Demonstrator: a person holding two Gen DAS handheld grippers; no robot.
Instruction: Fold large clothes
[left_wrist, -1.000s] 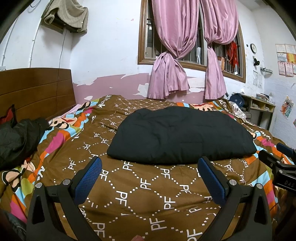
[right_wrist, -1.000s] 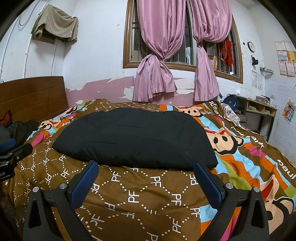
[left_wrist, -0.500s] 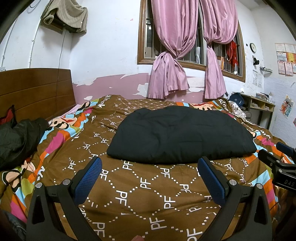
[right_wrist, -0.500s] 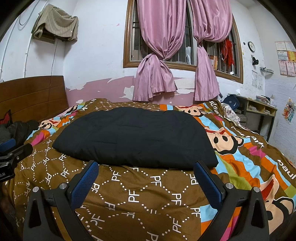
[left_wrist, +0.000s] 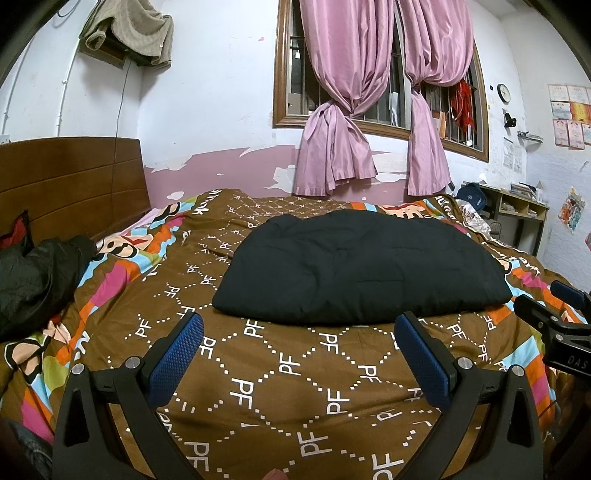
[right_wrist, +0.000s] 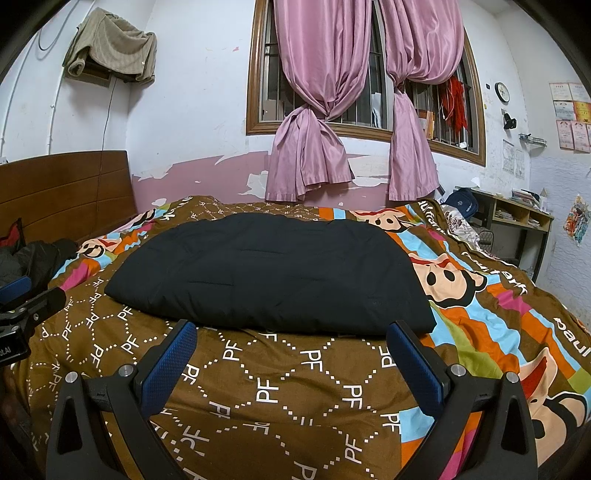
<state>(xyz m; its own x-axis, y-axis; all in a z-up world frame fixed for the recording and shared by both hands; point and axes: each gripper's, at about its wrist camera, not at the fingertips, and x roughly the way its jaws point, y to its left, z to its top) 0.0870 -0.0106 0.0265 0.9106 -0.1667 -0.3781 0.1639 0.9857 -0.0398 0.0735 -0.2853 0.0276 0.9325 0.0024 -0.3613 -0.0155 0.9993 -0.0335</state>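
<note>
1. Nothing has moved since the earlier frames: both grippers hang at the same place over the near part of the bed, and the black garment lies as before.

2. Left wrist view: the left gripper (left_wrist: 298, 334) is wide open and holds nothing; its blue pads (left_wrist: 177, 357) stand apart above the brown bedcover (left_wrist: 295, 373). The garment (left_wrist: 360, 267) lies folded flat on the cover, just beyond the fingertips, a little to the right of middle. At the right edge the right gripper (left_wrist: 554, 317) shows partly. On the far left a dark jacket (left_wrist: 33, 273) lies crumpled near the headboard (left_wrist: 70, 181). Pink curtains (left_wrist: 369, 110) hang at the window behind.

3. Right wrist view: the right gripper (right_wrist: 291, 339) is also wide open and empty, its pads (right_wrist: 415, 363) over the cover (right_wrist: 295, 387). The garment (right_wrist: 269, 273) lies just beyond, in the middle of the bed. At the left edge a part of the left gripper (right_wrist: 26, 299) shows. A desk (right_wrist: 517, 218) stands far right.
</note>
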